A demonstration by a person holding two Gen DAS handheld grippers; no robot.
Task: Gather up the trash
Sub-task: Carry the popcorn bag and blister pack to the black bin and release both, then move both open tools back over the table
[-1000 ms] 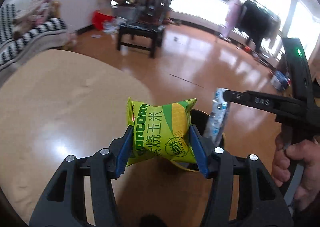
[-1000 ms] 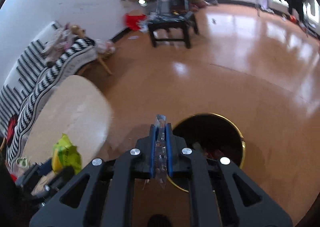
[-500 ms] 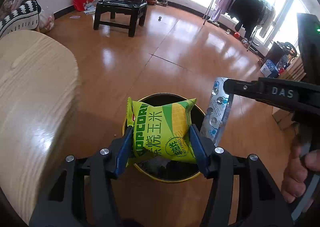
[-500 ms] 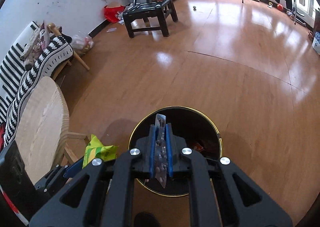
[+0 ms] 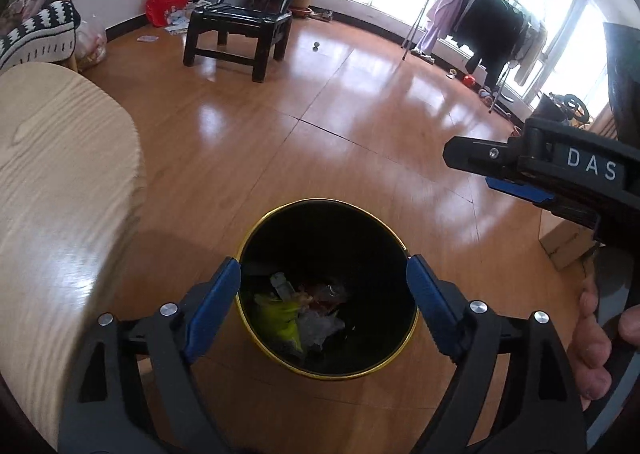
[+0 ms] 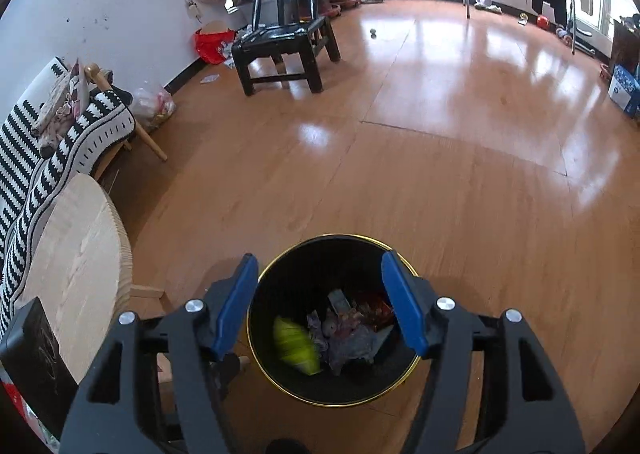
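Observation:
A black trash bin with a gold rim (image 5: 402,248) (image 6: 394,252) stands on the wood floor, right below both grippers. Inside it lies the yellow-green popcorn bag (image 5: 282,320) (image 6: 296,346) among other wrappers (image 6: 352,330). My left gripper (image 5: 324,304) is open and empty above the bin. My right gripper (image 6: 320,298) is open and empty above the bin too; in the left wrist view its fingers (image 5: 480,154) show at the right, held by a hand (image 5: 596,338).
A round light-wood table (image 5: 52,190) (image 6: 76,266) is at the left of the bin. A black chair (image 5: 240,30) (image 6: 288,50), a striped sofa (image 6: 44,142), a clothes rack (image 5: 480,22) and a cardboard box (image 5: 564,242) stand around the open floor.
Both grippers opened over the bin. The popcorn bag dropped from the left one and the blister pack from the right one into the bin.

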